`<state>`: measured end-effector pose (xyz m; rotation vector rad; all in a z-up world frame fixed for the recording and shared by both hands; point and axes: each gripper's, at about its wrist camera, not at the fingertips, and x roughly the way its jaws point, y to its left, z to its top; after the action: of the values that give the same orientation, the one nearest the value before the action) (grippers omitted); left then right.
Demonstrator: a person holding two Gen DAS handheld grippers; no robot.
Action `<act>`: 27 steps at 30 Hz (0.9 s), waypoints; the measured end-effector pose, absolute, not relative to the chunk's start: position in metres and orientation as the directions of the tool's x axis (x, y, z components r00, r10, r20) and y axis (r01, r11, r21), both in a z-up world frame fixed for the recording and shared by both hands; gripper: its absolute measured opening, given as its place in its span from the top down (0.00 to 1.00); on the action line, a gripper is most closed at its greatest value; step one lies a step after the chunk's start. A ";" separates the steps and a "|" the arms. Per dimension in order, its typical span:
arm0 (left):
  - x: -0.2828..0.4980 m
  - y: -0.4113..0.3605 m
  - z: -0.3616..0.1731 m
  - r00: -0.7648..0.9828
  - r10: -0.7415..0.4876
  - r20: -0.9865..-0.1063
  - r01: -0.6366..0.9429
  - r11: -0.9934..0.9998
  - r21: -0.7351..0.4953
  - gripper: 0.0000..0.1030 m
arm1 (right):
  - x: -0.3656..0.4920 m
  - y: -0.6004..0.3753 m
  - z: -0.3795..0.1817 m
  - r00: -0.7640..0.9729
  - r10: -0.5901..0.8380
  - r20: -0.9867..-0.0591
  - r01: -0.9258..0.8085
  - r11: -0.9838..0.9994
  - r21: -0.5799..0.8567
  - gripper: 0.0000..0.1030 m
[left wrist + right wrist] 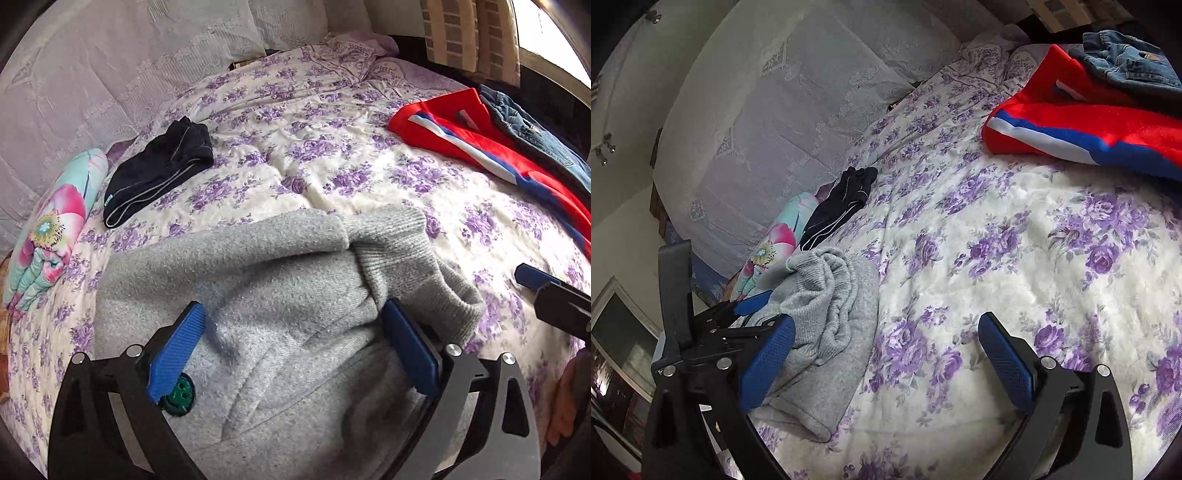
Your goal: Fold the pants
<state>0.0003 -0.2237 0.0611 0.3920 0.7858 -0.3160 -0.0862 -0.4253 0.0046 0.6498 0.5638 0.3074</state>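
Two grippers over one bed [332, 177] with a purple-flowered cover. Left gripper [295, 332] — jaws wide, nothing clamped, the fingers standing over the grey pants [280, 266], which lie bunched at the near edge of the bed with a ribbed cuff folded on top. Right gripper [886, 354] — jaws wide and empty, over bare cover just beside the pants. Dark garment [162, 173] farther back near a floral pillow [51, 229]; red garment [491, 144] with white and blue stripes and jeans [535, 125] at the far right, touching.
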 end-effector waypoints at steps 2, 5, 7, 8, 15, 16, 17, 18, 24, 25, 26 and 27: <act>-0.014 -0.211 0.076 0.696 -0.153 -0.702 0.399 0.895 0.201 0.09 | -0.086 -0.426 0.004 0.808 0.440 -0.391 -0.098 0.756 0.648 0.03; -0.040 -0.194 0.092 0.699 -0.249 -0.670 0.428 0.897 0.113 0.09 | -0.087 -0.427 0.004 0.808 0.440 -0.392 -0.098 0.757 0.646 0.03; -0.050 -0.197 0.080 0.689 -0.230 -0.687 0.446 0.882 0.152 0.07 | -0.087 -0.426 0.004 0.809 0.440 -0.391 -0.098 0.755 0.648 0.03; -0.051 -0.199 0.066 0.681 -0.205 -0.703 0.452 0.873 0.183 0.07 | -0.087 -0.426 0.004 0.808 0.440 -0.391 -0.098 0.756 0.647 0.03; -0.076 -0.182 0.047 0.755 -0.266 -0.600 0.418 0.900 0.127 0.05 | -0.086 -0.427 0.004 0.811 0.435 -0.391 -0.096 0.759 0.644 0.03; -0.082 -0.175 0.053 0.765 -0.283 -0.579 0.413 0.905 0.103 0.05 | -0.087 -0.428 0.005 0.814 0.435 -0.384 -0.100 0.757 0.646 0.03; -0.087 -0.167 0.058 0.784 -0.276 -0.556 0.395 0.913 0.104 0.05 | -0.087 -0.428 0.008 0.816 0.432 -0.384 -0.099 0.759 0.644 0.03; -0.092 -0.160 0.061 0.809 -0.250 -0.532 0.365 0.923 0.123 0.05 | -0.086 -0.426 0.014 0.821 0.418 -0.388 -0.094 0.770 0.631 0.03; -0.075 -0.124 0.042 0.777 -0.212 -0.593 0.293 0.955 0.042 0.04 | -0.049 -0.373 0.084 0.817 0.418 -0.397 -0.234 0.870 0.434 0.03; -0.074 -0.122 0.040 0.771 -0.227 -0.595 0.298 0.954 0.022 0.04 | -0.036 -0.358 0.091 0.797 0.429 -0.425 -0.267 0.882 0.389 0.03; -0.074 -0.120 0.040 0.768 -0.234 -0.596 0.300 0.954 0.013 0.04 | -0.023 -0.344 0.094 0.779 0.425 -0.462 -0.287 0.896 0.340 0.03; -0.074 -0.120 0.039 0.768 -0.234 -0.597 0.300 0.954 0.012 0.04 | -0.009 -0.332 0.091 0.763 0.399 -0.508 -0.287 0.914 0.287 0.03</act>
<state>-0.0741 -0.1199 0.0391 0.1093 0.6323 -0.2904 -0.0090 -0.3320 0.0913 0.1976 0.5945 0.3758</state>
